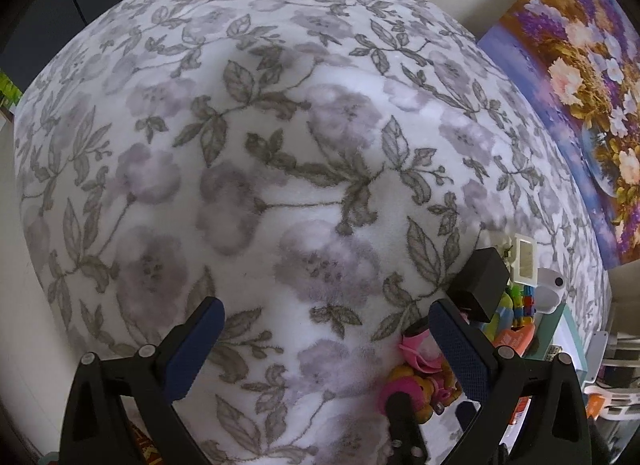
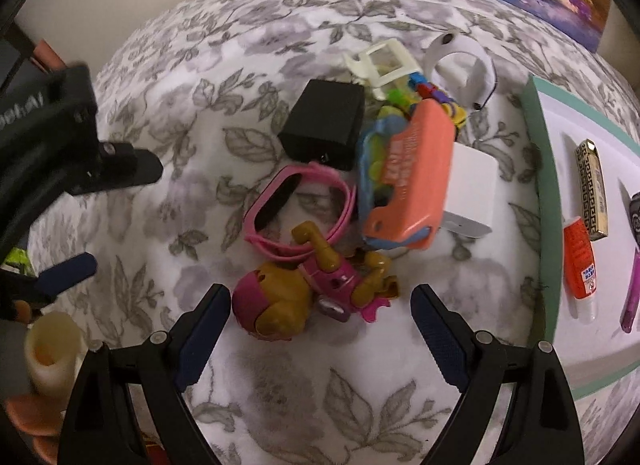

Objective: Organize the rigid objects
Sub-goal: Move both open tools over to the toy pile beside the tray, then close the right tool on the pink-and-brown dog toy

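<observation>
1. The right gripper [image 2: 320, 317] is held with jaws wide, around nothing, just before the toy dog [image 2: 304, 297].
2. The left gripper [image 1: 326, 329] is spread wide over the bare floral blanket [image 1: 280, 125].
3. The pile lies beside the tray [image 2: 544, 185].

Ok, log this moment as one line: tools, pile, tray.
left tool: open, empty, over floral blanket | right tool: open, empty, facing toy dog | pile: unsorted | tray: holds orange tube, patterned case
</observation>
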A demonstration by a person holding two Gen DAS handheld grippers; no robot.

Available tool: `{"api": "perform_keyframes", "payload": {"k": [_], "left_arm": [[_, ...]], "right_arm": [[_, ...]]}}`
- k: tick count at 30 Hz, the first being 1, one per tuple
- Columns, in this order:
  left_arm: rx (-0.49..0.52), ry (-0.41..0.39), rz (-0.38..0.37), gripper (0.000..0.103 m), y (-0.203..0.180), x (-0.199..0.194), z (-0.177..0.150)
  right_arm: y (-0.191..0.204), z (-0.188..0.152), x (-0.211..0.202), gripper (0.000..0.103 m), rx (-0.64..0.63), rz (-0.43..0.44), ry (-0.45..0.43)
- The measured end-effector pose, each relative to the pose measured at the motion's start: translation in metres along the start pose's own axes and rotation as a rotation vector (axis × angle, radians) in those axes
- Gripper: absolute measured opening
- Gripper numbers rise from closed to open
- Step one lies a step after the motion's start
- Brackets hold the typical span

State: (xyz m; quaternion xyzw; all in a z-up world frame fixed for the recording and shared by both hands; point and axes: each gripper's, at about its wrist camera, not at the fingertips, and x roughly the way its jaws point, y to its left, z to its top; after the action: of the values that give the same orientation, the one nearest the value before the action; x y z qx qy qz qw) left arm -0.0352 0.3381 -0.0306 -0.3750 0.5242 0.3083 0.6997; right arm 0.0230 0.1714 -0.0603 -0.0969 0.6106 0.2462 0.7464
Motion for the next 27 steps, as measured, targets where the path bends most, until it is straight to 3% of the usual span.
{"api": "perform_keyframes", "payload": {"k": [12, 21, 27], "left_arm": [[0.009, 0.005, 0.011, 0.103, -0.001, 0.002, 0.000], [0.004, 0.001, 0.011, 0.103, -0.002, 0.002, -0.001], [0.014, 0.007, 0.009, 0.103, -0.003, 0.004, 0.000]], "right_arm": [[0.023, 0.003, 0.022, 0.090, -0.049, -0.123, -0.012], [0.008, 0.007, 0.016, 0.087, -0.016, -0.077, -0.014], [-0.028, 0.007, 0.006, 0.086, 0.037, -0.058, -0.009]]}}
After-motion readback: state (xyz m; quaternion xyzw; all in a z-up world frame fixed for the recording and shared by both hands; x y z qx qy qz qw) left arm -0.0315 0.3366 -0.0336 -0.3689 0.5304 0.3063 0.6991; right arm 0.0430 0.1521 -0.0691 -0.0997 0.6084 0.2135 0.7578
